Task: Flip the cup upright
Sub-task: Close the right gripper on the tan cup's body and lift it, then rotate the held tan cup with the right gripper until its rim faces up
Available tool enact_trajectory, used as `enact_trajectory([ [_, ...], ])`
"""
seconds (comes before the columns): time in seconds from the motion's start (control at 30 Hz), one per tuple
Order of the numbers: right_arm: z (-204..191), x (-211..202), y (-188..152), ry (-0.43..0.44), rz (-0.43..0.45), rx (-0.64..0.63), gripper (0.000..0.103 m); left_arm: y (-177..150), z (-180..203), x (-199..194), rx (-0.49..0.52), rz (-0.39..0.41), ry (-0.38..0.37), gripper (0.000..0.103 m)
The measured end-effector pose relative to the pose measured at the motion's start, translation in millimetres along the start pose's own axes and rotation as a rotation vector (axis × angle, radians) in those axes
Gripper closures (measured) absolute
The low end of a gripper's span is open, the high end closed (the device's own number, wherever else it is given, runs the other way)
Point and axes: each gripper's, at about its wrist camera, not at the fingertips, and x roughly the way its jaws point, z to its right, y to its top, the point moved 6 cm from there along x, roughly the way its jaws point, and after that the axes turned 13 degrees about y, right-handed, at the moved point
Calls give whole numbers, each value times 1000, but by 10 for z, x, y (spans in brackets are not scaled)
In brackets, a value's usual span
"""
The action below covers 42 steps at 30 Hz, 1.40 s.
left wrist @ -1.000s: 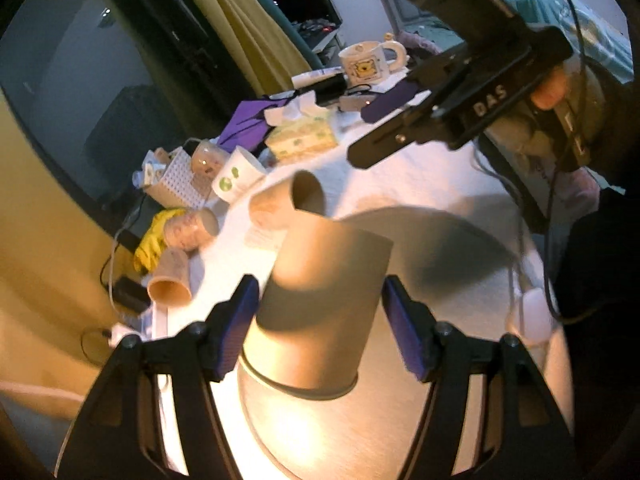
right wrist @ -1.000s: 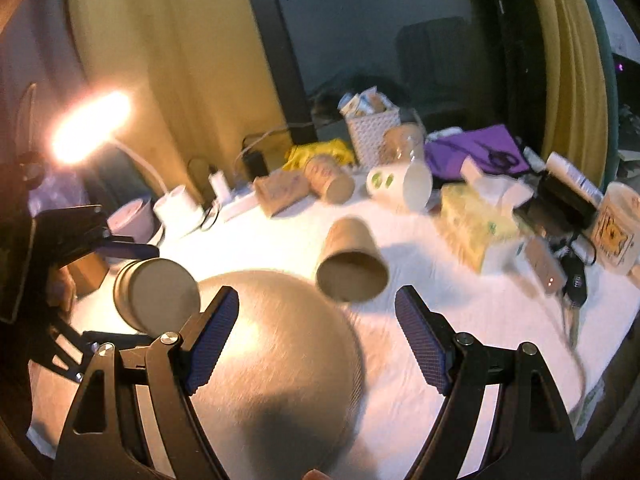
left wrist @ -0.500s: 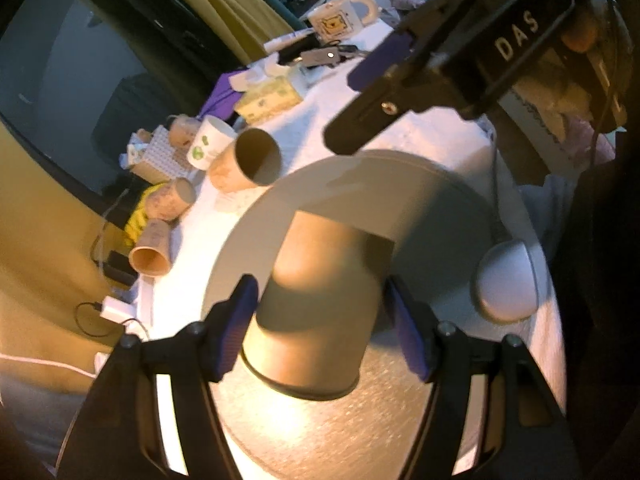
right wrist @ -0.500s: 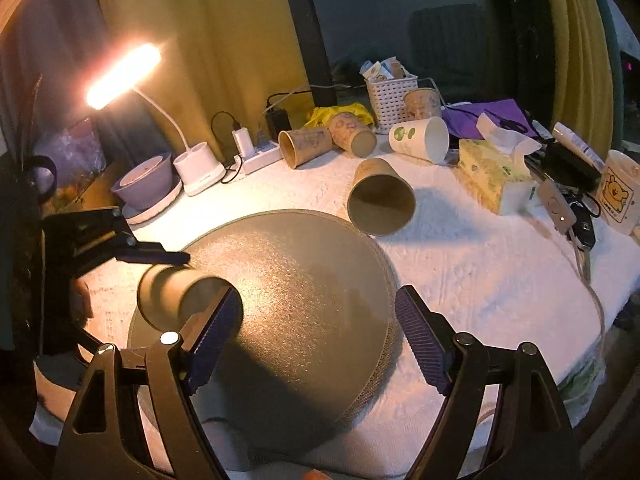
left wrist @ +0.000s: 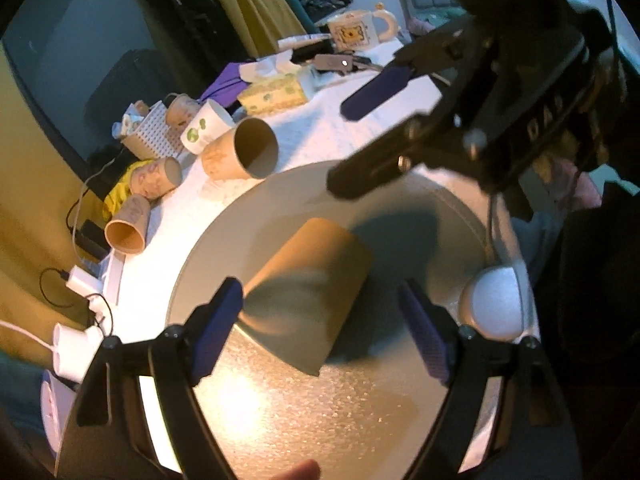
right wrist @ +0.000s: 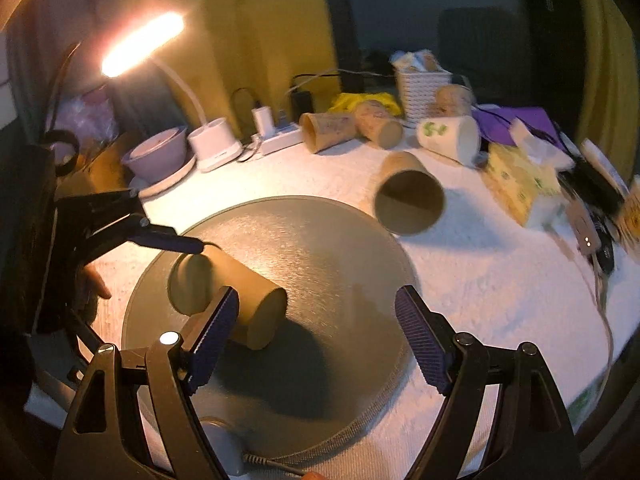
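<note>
Now cup sideways between left tool pads.

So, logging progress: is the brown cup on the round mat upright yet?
No. The brown cup lies on its side on the round mat, its closed base showing.

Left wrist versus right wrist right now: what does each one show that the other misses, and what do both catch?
Only the left wrist view shows the white ball at the mat's edge and the right gripper from outside. Only the right wrist view shows the lit desk lamp, the pink bowl and the left gripper from outside. Both show the brown cup lying on its side on the round mat, between open jaws.
</note>
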Motion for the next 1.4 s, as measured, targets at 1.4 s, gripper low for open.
enact_trajectory([
  [1.4, -1438, 1477, 35, 197, -690, -784, 20, -1548, -1033, -183, -621, -144, 51, 21],
])
